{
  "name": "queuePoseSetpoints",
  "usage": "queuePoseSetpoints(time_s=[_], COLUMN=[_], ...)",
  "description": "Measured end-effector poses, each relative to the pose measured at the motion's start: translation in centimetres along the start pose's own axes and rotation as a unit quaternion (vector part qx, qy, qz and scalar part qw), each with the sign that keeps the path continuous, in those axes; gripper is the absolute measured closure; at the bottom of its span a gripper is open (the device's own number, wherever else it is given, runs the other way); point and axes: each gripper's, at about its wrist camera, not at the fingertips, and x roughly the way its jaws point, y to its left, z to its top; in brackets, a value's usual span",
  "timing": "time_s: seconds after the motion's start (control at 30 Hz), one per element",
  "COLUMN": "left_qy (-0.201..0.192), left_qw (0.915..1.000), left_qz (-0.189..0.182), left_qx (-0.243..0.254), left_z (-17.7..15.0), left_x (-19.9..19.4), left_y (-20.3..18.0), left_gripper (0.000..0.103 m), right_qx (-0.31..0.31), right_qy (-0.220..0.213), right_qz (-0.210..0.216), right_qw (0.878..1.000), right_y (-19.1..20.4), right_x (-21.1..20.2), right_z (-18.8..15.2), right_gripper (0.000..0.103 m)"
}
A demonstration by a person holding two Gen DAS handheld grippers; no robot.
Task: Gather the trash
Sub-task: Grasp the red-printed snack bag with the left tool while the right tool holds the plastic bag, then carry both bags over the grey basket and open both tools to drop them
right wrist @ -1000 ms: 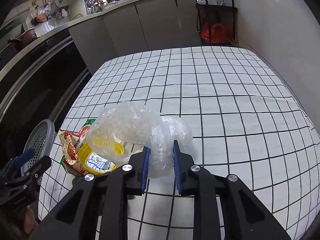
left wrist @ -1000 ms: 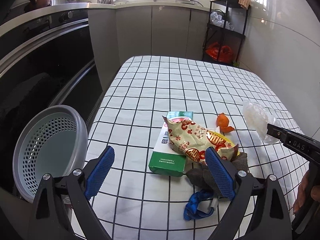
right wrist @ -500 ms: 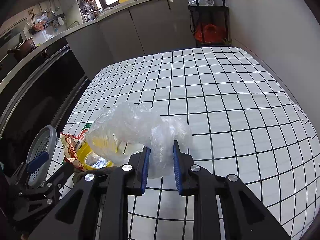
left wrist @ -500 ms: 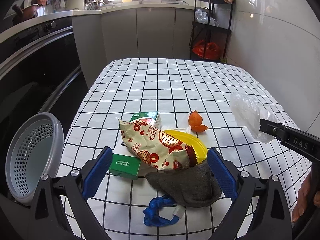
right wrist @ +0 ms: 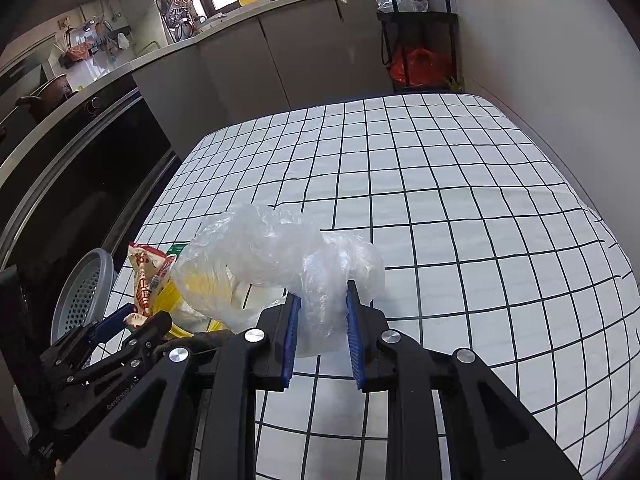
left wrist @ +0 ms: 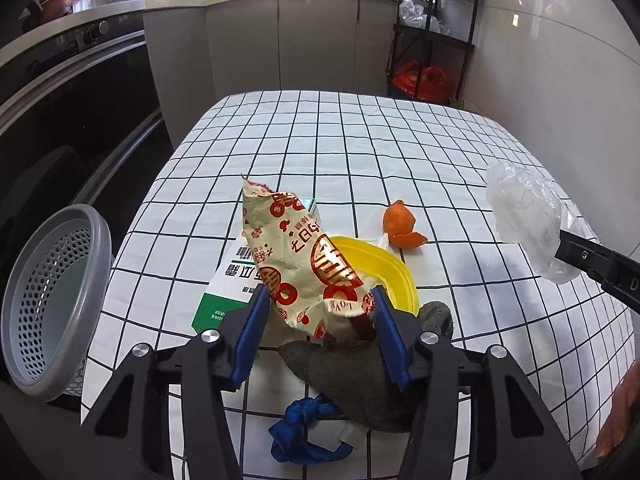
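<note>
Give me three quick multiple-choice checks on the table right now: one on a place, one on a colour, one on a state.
1. Where is the grey perforated basket?
A. off the table's left edge
B. at the table's far end
C. on the yellow lid

2. What colour is the lid under the snack wrapper?
A. green
B. yellow
C. blue

3. What is the right gripper doing?
A. standing open and empty
B. gripping the orange peel
C. clamped on the clear plastic bag

Key: 1 A, the basket sits beyond the checked cloth's left edge in the left wrist view. 2 B, a yellow rim shows beside the wrapper. 3 C, crumpled clear plastic is pinched between the blue fingers, while the peel lies on the cloth.
</note>
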Motion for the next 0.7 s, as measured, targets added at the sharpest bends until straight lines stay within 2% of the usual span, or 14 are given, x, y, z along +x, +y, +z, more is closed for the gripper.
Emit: queuePoseSetpoints(time_s=[0.07,0.1,0.47,0.7], left_qy=[-0.003,-0.006,-0.036,-0.058], left_qw=[1.0,1.0,0.9993,0.9975], left_qz=[-0.004,-0.004,0.006,0.029], left_qx=[-0.003,-0.003,-0.004,-0.028], left_z=[0.0,0.0,0.1,-0.3], left_x=[-0.4,-0.6,-3.9,-7.0], left_y=[0.4,0.6,3.2,7.1], left_gripper=[0.054,0.059,0.059,0.06], right_qx=[-0.001,-0.002,-0.01,-0.028], right_qy=[-0.003,-0.003,-0.016,-0.029], right_qz=[0.0,0.001,0.012,0.035], right_qw=[1.0,1.0,1.0,0.999], right_y=[0.1,0.2,0.8,3.9], right_x=[-0.1,-0.2,-1.4,-2.9], right_z=[0.0,0.0,-0.4,-1.2], right_gripper=[0.082,0.082,0.082,0.082])
